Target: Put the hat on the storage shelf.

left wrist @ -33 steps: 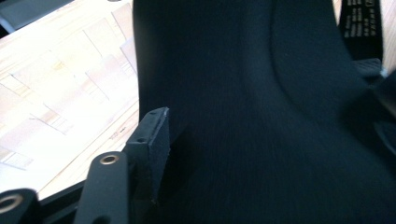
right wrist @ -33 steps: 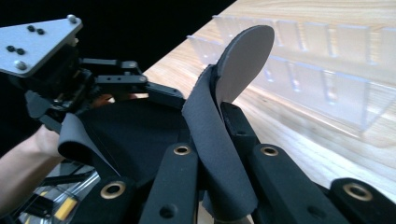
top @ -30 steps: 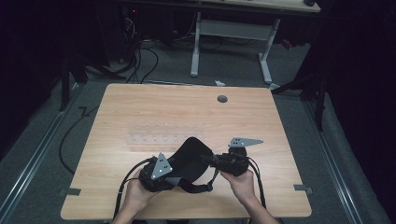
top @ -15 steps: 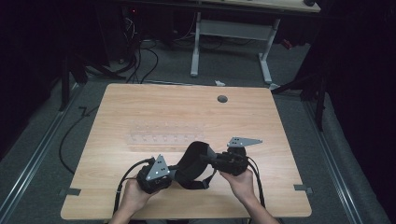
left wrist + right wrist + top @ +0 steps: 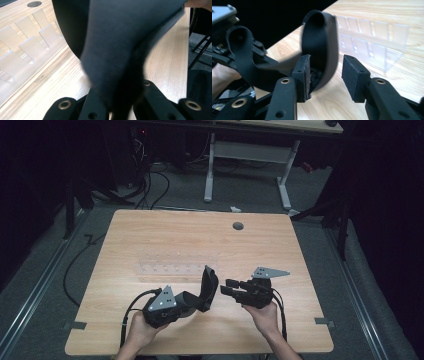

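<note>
A wide black strap (image 5: 208, 286) rises in a loop from my left gripper (image 5: 192, 303), whose jaws are shut on its lower end near the table's front edge. In the left gripper view the strap (image 5: 120, 37) covers most of the scene above the gripper (image 5: 120, 110). My right gripper (image 5: 226, 288) points left at the strap with its jaws apart. In the right gripper view the strap's curved end (image 5: 319, 42) stands just past the open gripper (image 5: 328, 75), close to the left pad (image 5: 303, 72), not clamped.
A clear plastic rack (image 5: 170, 265) with several slots lies on the wooden table (image 5: 150, 235) just behind the grippers; it is also in the gripper views (image 5: 22, 50) (image 5: 372, 37). A round cable hole (image 5: 238, 226) is near the far edge. Desk legs and cables lie beyond.
The right gripper has opened off the strap and drawn back to the right. The strap, earlier bunched between both grippers, now stands up from the left gripper alone.
</note>
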Available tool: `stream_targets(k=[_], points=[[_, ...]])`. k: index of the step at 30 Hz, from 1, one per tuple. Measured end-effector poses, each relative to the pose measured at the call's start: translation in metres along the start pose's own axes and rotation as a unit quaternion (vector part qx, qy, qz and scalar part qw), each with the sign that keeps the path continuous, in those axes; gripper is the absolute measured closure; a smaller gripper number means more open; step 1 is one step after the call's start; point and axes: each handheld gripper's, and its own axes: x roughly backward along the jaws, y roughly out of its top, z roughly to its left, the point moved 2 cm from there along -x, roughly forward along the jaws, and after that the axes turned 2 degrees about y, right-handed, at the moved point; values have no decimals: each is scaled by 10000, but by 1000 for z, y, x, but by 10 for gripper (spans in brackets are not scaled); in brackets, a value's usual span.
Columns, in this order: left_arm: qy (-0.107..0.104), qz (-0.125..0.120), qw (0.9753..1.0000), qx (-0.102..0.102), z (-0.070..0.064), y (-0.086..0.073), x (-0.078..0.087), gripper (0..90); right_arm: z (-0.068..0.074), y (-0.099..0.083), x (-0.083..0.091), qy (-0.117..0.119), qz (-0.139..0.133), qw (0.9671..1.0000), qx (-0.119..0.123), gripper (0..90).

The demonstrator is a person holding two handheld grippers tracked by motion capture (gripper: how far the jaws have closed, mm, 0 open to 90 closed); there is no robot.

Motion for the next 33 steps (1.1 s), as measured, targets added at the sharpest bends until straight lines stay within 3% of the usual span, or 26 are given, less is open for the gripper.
stream_targets(k=[5, 7, 13, 20, 21, 24, 28, 31, 33], points=[[-50, 79, 9998, 160, 0, 1, 4, 859, -14, -13, 9, -302, 24, 9995, -108, 543], [-44, 95, 9998, 186, 0, 2, 4, 859, -22, -19, 13, -541, 87, 9984, -119, 535], [2, 10, 9996, 286, 2, 6, 6, 859, -46, -38, 18, -1199, 347, 9920, -160, 519], [104, -228, 9990, 364, 6, 13, 12, 858, -71, -56, 24, -1966, 583, 9786, -162, 501], [115, -251, 9989, 383, 6, 14, 12, 859, -75, -58, 25, -2119, 639, 9751, -166, 497], [175, -323, 9985, 412, 9, 17, 15, 858, -82, -62, 25, -2324, 745, 9696, -156, 482], [256, -391, 9977, 488, 13, 23, 20, 858, -87, -67, 22, -2672, 925, 9592, 22, 460], [336, -460, 9974, 431, 15, 26, 24, 859, -89, -72, 20, -2751, 903, 9572, 36, 456], [348, -542, 9969, 458, 17, 28, 27, 859, -90, -72, 21, -2854, 924, 9539, 56, 455]])
